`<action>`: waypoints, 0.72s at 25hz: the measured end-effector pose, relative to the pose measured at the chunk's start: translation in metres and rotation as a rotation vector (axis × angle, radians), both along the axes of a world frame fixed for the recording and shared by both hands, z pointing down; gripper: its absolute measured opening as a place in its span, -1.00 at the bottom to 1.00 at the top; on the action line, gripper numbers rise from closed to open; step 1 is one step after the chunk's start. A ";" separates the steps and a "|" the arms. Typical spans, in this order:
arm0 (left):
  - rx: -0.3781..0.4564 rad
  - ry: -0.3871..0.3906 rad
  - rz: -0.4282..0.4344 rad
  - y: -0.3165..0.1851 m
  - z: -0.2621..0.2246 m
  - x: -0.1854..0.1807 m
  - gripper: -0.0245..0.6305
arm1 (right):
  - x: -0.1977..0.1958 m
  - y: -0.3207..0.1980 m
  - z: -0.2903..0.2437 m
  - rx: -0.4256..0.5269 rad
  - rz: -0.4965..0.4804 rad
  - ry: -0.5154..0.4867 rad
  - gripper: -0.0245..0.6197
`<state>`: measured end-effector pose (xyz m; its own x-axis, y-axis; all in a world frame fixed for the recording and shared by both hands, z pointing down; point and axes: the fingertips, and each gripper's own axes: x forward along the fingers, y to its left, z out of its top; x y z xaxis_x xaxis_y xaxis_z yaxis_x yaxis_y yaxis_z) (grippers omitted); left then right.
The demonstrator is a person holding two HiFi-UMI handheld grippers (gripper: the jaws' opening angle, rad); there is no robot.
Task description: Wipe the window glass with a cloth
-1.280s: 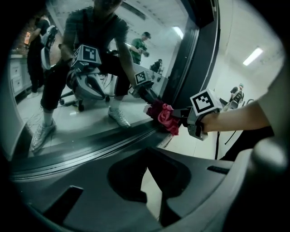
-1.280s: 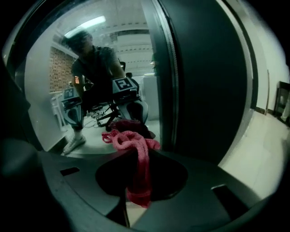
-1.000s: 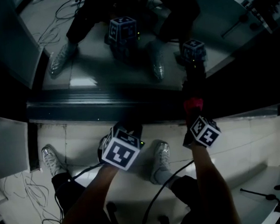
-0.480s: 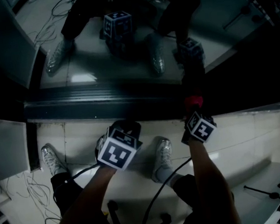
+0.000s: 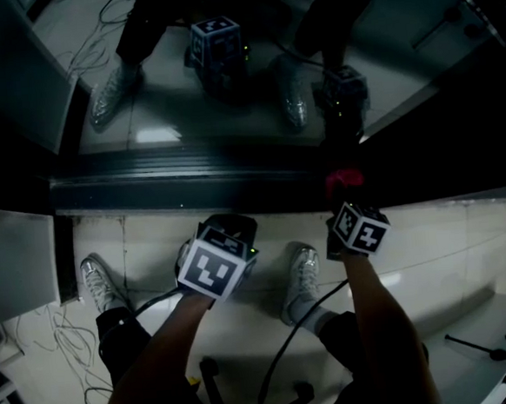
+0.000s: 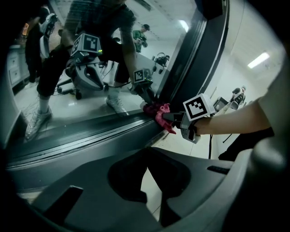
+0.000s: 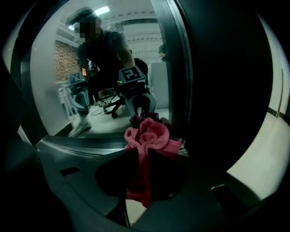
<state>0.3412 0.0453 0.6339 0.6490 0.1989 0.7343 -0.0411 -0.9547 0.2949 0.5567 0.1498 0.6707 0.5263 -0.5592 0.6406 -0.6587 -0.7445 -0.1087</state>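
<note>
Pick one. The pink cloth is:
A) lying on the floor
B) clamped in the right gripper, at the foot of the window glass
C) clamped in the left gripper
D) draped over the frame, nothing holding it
B: the right gripper view shows the pink cloth pinched between the jaws of the right gripper, bunched against the window glass low by the frame. The left gripper holds nothing, its jaws together.

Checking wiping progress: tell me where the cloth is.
Head view, right of centre: the pink cloth, held by the right gripper, touches the window glass above its bottom frame.
</note>
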 end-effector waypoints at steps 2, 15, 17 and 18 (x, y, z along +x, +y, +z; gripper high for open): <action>-0.005 -0.007 -0.009 -0.002 0.000 -0.002 -0.91 | -0.012 -0.013 0.000 0.012 -0.047 -0.017 -0.70; 0.045 -0.043 -0.085 -0.062 -0.012 -0.050 -0.91 | -0.098 -0.114 0.004 0.047 -0.217 -0.116 -0.70; 0.054 -0.042 -0.096 -0.072 -0.017 -0.058 -0.91 | -0.110 -0.127 0.004 0.049 -0.232 -0.123 -0.70; 0.057 -0.043 -0.107 -0.079 -0.019 -0.063 -0.91 | -0.116 -0.135 0.004 0.051 -0.242 -0.126 -0.70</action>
<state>0.2780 -0.0339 0.6149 0.6319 0.0873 0.7701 -0.1549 -0.9594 0.2358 0.4403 0.0147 0.6745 0.2917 -0.6919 0.6605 -0.7956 -0.5588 -0.2341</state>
